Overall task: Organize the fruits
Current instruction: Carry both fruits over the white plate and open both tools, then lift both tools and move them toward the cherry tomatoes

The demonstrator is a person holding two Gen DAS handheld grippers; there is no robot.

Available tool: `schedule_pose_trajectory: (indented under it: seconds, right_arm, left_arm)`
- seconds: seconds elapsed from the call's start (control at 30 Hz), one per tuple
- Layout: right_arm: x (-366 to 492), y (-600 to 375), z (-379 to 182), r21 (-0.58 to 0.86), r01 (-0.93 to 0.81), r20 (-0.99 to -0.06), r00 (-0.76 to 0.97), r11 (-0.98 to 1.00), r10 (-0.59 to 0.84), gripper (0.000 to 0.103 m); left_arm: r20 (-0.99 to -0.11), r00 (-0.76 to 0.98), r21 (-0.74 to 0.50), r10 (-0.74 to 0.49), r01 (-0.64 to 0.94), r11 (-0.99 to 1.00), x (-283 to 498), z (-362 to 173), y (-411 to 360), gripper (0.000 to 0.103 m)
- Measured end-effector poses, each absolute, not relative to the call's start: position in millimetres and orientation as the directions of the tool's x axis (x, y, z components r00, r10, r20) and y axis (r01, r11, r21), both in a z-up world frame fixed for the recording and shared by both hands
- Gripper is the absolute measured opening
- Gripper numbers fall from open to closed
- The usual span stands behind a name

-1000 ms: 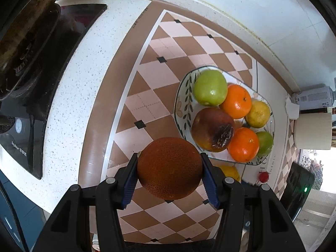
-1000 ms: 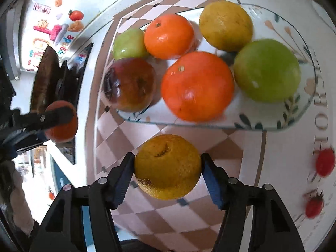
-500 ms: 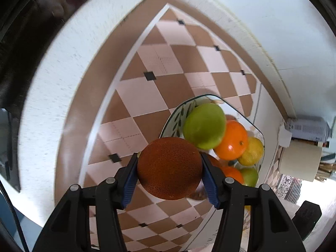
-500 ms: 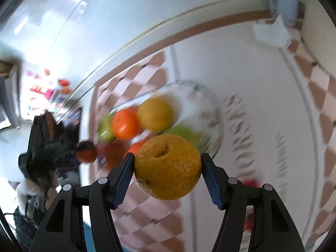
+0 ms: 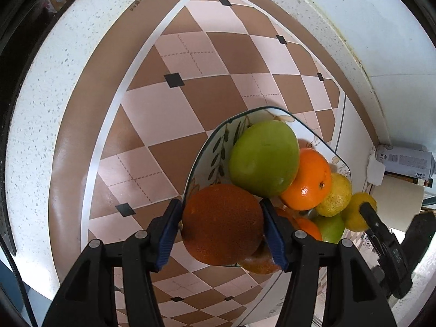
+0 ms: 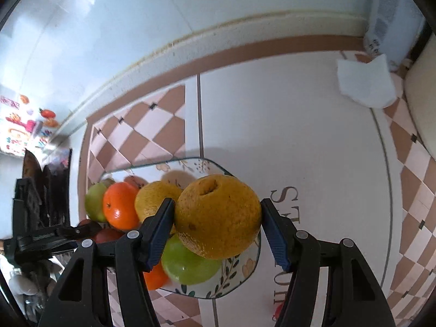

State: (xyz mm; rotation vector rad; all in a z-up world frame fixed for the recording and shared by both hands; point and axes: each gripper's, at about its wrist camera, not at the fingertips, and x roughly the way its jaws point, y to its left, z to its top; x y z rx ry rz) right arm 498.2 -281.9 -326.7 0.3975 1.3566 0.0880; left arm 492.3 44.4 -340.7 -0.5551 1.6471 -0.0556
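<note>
Grips a dark orange (image 5: 222, 223) in the left hand-held gripper (image 5: 220, 207), blue pads against both its sides, with the jaws having just been opening a little and the fruit between them. Points steeply down at the near-left rim of a leaf-patterned plate (image 5: 207, 158); cannot tell whether the dark orange rests on anything. Shows a brownish fruit (image 5: 259, 261) just under it, partly hidden.

Pinches a yellow citrus (image 6: 218, 216), dimple upward, in the right hand-held gripper (image 6: 218, 204), both pads pressed to its flanks. Hangs over the opposite end of the same plate, above a green fruit (image 6: 188, 267).

Crowds the plate with a large green apple (image 5: 263, 158), a bright mandarin (image 5: 308, 179) touching it, and a yellowish citrus (image 5: 333, 194) just beside that. Sets the plate on a brown-and-pink checked mat (image 5: 190, 103), partly over a white lettered mat (image 6: 299, 136), both spread on a white speckled table (image 5: 35, 125).

Places a folded white tissue (image 6: 365, 81) well apart from the plate, near the wall, beside a spray can (image 5: 403, 163). Catches each hand-held gripper at the edge of the other's view, fruit in its jaws.
</note>
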Motion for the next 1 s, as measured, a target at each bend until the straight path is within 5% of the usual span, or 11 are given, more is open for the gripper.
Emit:
schedule_pose_trajectory:
  seconds: [0.1,0.2,0.23,0.67,1.0]
  right_arm:
    - [503,-281,-335,0.343,0.176,-0.933,0.178,0.923,0.312,0.069]
    - [503,-278,-329,0.322,0.164,-0.938,0.19,0.932,0.29,0.088]
    - [502,-278,-325,0.316,0.159,-0.938,0.197,0.935,0.284,0.091]
    - [434,-239,-264,0.094,0.062,-0.968,0.237,0.994,0.077,0.096]
    - [374,-226,-217,0.072,0.08,-0.951,0.305,0.994,0.045,0.096]
  left_arm:
    - [-0.924,-0.061,-0.339,-0.378,-0.331,0.881,492,-340,44,0.057]
    - [-0.938,-0.069,-0.304,-0.34,-0.308,0.901,494,-334,41,0.088]
    - [-0.941,-0.064,-0.299,-0.331,-0.296,0.907,495,-331,40,0.089]
    - [-0.994,0.089,-0.072,-0.065,-0.074,0.995,453,-267,13,0.093]
    - [-0.975,0.222,-0.028,-0.031,0.016,0.999,392,-215,-7,0.093]
